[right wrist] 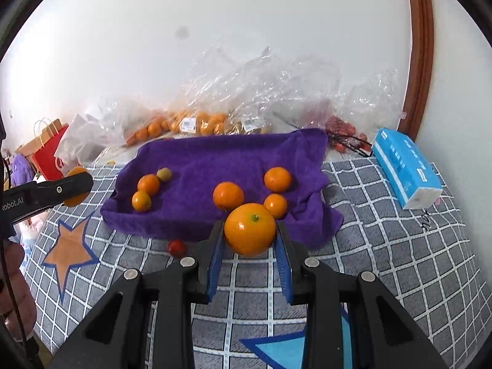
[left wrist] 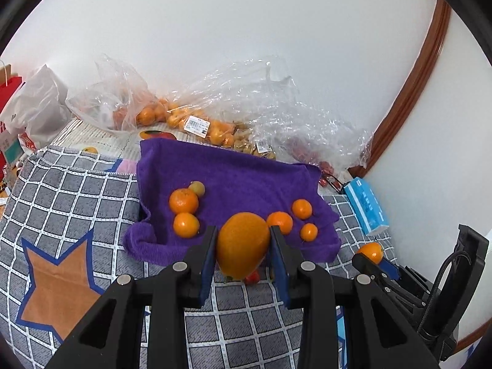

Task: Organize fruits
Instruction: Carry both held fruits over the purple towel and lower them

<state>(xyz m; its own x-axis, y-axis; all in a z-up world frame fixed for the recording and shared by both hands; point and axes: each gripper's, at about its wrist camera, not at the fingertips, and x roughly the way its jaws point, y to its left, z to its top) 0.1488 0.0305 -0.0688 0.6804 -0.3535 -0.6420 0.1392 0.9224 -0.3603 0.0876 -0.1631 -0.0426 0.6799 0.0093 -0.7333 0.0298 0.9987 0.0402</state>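
My left gripper (left wrist: 243,235) is shut on a large oval orange fruit (left wrist: 243,244) and holds it above the near edge of a purple towel (left wrist: 240,178). My right gripper (right wrist: 249,230) is shut on a round orange (right wrist: 249,229) with a green stem end, near the towel's (right wrist: 215,160) front edge. Several small oranges lie on the towel, with a yellow-green fruit (right wrist: 163,174) at the left. A small red tomato (right wrist: 176,247) lies on the checked cloth in front of the towel.
A grey checked cloth (right wrist: 399,246) with star patches covers the surface. Clear plastic bags of fruit (right wrist: 196,124) lie against the wall behind the towel. A blue tissue pack (right wrist: 406,169) lies at the right. A red paper bag (right wrist: 49,150) stands far left.
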